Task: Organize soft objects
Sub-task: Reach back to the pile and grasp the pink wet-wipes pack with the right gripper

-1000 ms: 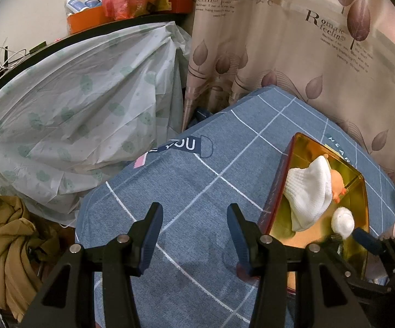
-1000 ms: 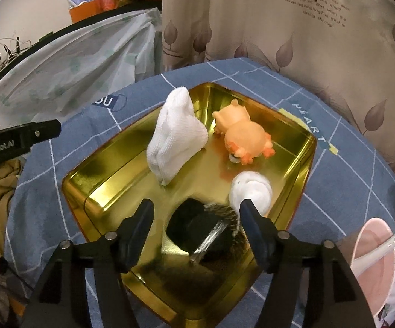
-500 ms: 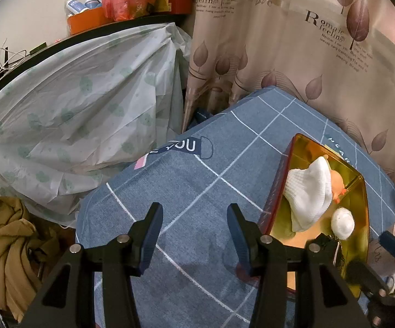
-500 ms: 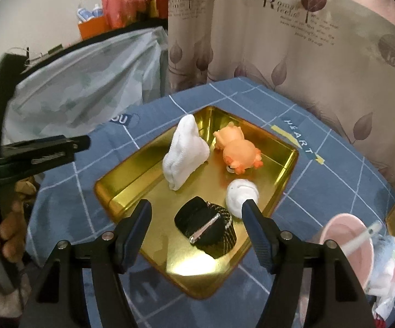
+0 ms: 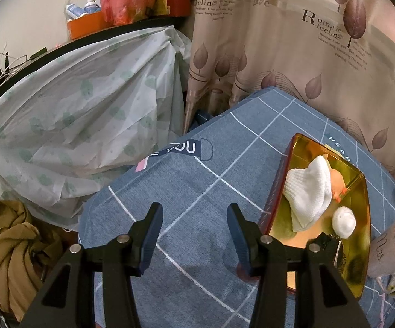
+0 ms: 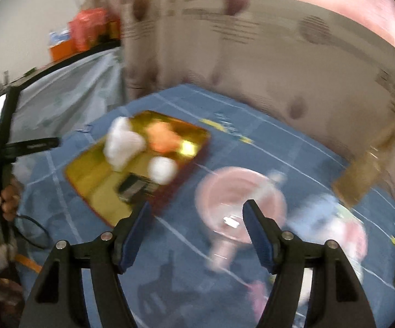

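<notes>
Right gripper [image 6: 196, 213] withdrawn from tray [image 6: 88, 166] — open, empty

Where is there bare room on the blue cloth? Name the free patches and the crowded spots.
Free: the blue cloth ahead of the left gripper, between the "YOU" print and the gold tray. Crowded: the tray holds a white cloth, orange toy, white ball and a dark object. The pink cup sits close beside it.

The left wrist view is sharp and evenly lit by warm indoor light, with glare on the gold tray [image 5: 361, 180] and strong fisheye bending toward the dark corners. The right wrist view is heavily motion-blurred; only the gripper fingers [image 6: 254, 227] stay crisp, casting soft shadows on the blue tablecloth [image 6: 170, 268].
</notes>
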`<act>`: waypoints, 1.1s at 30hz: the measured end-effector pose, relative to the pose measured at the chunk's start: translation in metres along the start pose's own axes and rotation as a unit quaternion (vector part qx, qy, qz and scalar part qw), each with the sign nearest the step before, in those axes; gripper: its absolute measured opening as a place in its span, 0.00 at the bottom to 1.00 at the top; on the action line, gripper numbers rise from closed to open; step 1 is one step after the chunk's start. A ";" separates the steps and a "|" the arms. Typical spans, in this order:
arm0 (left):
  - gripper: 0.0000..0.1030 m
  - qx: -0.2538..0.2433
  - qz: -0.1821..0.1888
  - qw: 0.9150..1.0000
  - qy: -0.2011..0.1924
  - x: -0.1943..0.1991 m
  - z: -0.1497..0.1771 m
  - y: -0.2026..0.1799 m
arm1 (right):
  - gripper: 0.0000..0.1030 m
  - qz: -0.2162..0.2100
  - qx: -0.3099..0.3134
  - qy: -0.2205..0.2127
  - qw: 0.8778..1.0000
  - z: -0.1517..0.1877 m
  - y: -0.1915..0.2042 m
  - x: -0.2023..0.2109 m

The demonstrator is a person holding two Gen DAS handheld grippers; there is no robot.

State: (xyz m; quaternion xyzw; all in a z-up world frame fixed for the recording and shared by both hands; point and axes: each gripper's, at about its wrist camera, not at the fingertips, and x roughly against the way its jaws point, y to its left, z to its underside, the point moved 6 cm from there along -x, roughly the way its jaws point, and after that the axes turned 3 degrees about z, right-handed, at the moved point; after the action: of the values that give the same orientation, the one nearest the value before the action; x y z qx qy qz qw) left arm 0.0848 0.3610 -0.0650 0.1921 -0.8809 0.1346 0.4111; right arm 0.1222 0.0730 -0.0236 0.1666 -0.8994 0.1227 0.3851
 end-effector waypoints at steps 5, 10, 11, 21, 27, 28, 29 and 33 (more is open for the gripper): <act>0.48 -0.005 -0.002 1.000 -0.001 0.000 0.001 -0.002 | 0.65 0.066 -0.057 0.016 0.996 0.050 -0.101 0.010; 0.48 -0.010 -0.005 1.000 -0.003 0.001 0.001 -0.003 | 0.74 0.118 -0.102 0.035 0.987 0.070 -0.142 0.005; 0.48 -0.011 -0.005 1.000 -0.003 0.001 0.001 -0.003 | 0.74 0.128 -0.105 0.039 0.985 0.068 -0.135 -0.005; 0.48 -0.033 -0.009 0.999 -0.020 0.009 0.001 -0.013 | 0.74 0.160 -0.138 0.081 0.974 0.082 -0.171 -0.052; 0.48 -0.057 -0.007 0.997 -0.043 0.023 -0.001 -0.027 | 0.74 0.165 -0.139 0.088 0.972 0.082 -0.189 -0.066; 0.48 -0.061 -0.006 0.997 -0.047 0.025 -0.002 -0.029 | 0.74 0.167 -0.139 0.090 0.972 0.080 -0.191 -0.071; 0.48 -0.069 -0.005 0.996 -0.053 0.030 -0.002 -0.034 | 0.73 0.171 -0.140 0.093 0.971 0.080 -0.194 -0.075; 0.48 -0.093 0.012 0.993 -0.064 0.044 0.003 -0.052 | 0.72 0.166 -0.144 0.101 0.970 0.076 -0.194 -0.101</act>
State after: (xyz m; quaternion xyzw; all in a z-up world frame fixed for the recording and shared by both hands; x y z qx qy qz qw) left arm 0.0808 0.3035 -0.0285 0.1503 -0.9165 0.0444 0.3679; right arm 0.2144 -0.1104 -0.1311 -0.0559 -0.8789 0.0704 0.4684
